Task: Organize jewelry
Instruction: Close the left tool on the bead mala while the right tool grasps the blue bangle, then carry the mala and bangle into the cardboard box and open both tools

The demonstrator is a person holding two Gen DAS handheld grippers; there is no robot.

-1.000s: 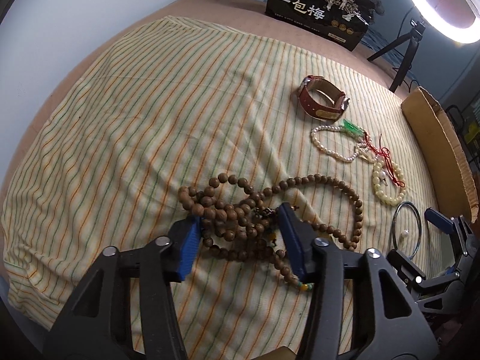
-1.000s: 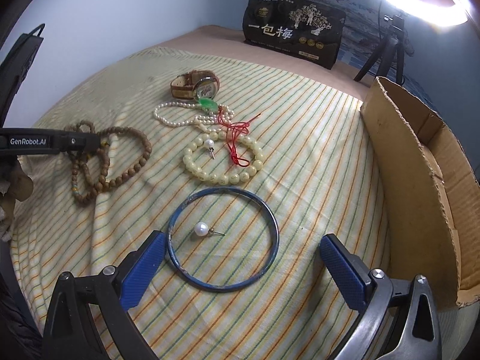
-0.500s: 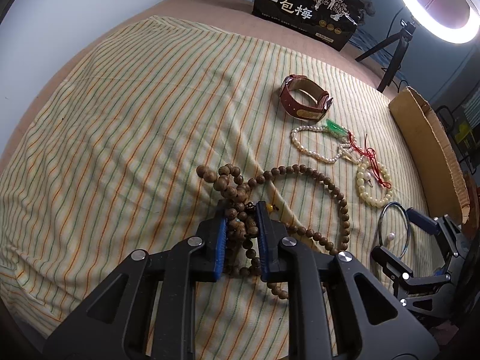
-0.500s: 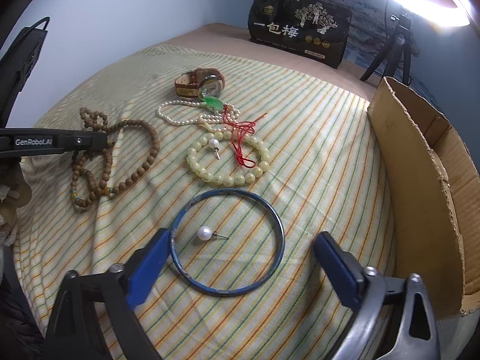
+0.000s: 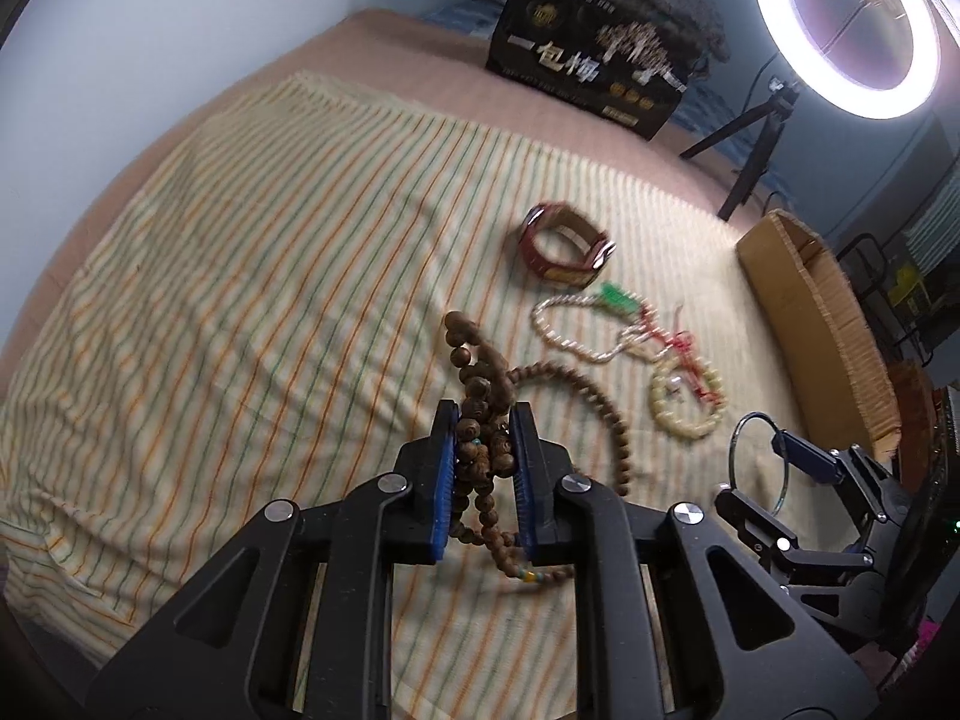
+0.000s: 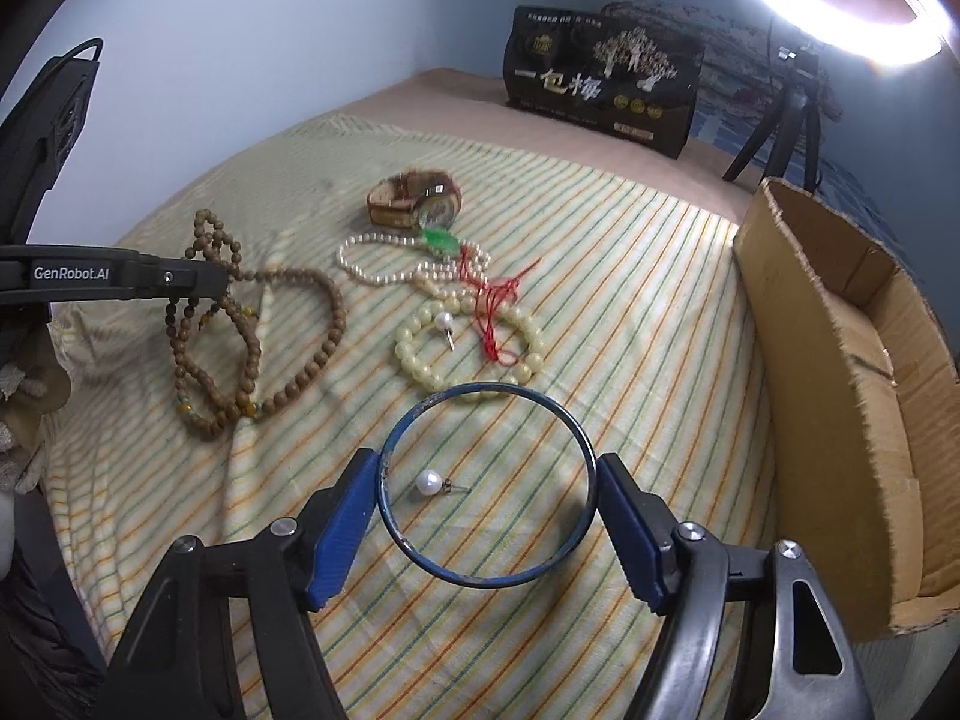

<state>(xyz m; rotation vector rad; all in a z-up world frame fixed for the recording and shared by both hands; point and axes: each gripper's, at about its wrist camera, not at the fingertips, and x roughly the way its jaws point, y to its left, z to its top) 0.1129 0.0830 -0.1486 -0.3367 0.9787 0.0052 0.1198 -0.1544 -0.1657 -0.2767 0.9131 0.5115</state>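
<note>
My left gripper (image 5: 483,468) is shut on a bunch of the brown wooden bead necklace (image 5: 480,396), whose loops hang and trail onto the striped cloth (image 5: 270,276); the necklace also shows in the right wrist view (image 6: 252,348). My right gripper (image 6: 487,480) has closed on the blue bangle (image 6: 486,579), its pads touching the ring on both sides. A pearl earring (image 6: 429,483) lies inside the bangle. A cream bead bracelet (image 6: 420,360) with red cord, a pearl strand (image 6: 372,270) and a brown-strap watch (image 6: 414,204) lie beyond.
An open cardboard box (image 6: 840,372) stands at the right edge. A black printed box (image 6: 600,84) and a ring light on a tripod (image 5: 846,24) stand at the back. A second pearl earring (image 6: 444,324) lies in the cream bracelet.
My left gripper closed on the wooden beads and lifted them. My right gripper moved forward and closed in around the blue bangle.
</note>
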